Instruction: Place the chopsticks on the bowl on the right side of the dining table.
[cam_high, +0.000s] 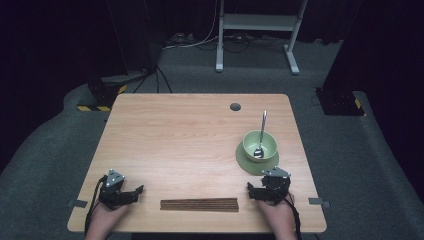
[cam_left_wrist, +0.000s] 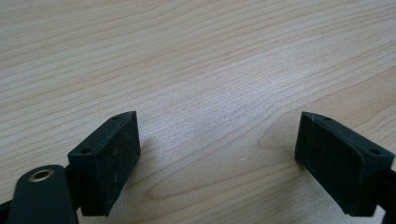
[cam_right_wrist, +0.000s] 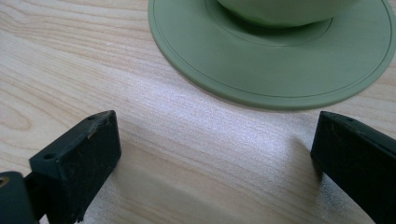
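A green bowl (cam_high: 260, 144) stands on a green plate (cam_high: 243, 160) at the right of the wooden table (cam_high: 190, 140), and a metal spoon (cam_high: 261, 132) leans in the bowl. Dark brown sticks (cam_high: 199, 205) lie in a flat row near the front edge, between the two hands. My left gripper (cam_high: 131, 192) rests at the front left, open, with bare wood between its jaws (cam_left_wrist: 217, 154). My right gripper (cam_high: 255, 190) rests at the front right, open and holding nothing, just short of the plate's rim (cam_right_wrist: 261, 79), with the bowl's base (cam_right_wrist: 280, 11) beyond.
A round dark grommet (cam_high: 235, 106) sits near the table's far edge. Behind the table are a white frame stand (cam_high: 257, 30), floor cables (cam_high: 190, 42) and black equipment with yellow striped tape (cam_high: 100, 95).
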